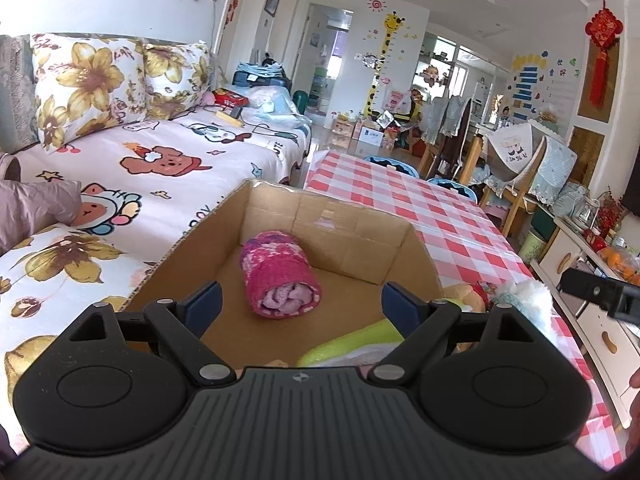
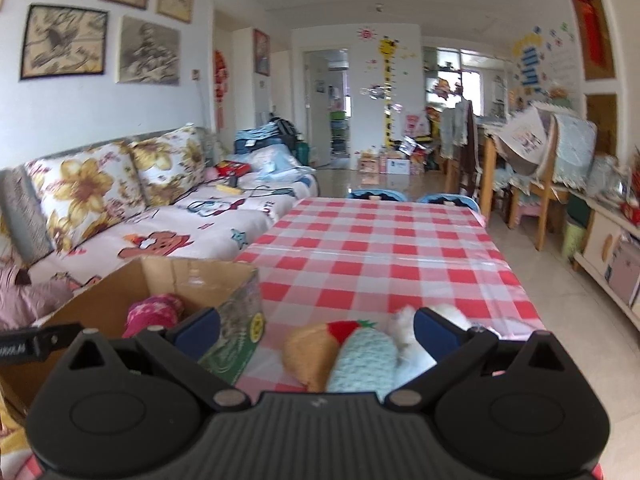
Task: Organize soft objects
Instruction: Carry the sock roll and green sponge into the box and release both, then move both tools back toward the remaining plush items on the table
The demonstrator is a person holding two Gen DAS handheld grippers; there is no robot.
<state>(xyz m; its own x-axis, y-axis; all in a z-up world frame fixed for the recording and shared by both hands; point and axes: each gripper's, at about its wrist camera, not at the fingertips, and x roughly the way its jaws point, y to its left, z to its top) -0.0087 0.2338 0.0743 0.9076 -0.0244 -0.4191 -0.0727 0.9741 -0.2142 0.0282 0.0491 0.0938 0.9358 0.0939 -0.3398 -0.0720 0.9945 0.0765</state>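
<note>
Red-checked tablecloth point(image 2: 380, 248) is carrying an open cardboard box point(image 1: 340, 236); rolled pink knitted cloth point(image 1: 280, 280) is lying inside, left gripper point(image 1: 298, 302) hovering spread above, right gripper point(image 2: 316, 330) gaping over pastel plush toys point(image 2: 352, 356).

Bright daylight, fisheye warp at edges, rt view blurry, dark corners

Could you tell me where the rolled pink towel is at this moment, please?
The rolled pink towel lies on the floor of the open cardboard box, just ahead of the open left gripper; the right wrist view shows it at lower left.
</note>
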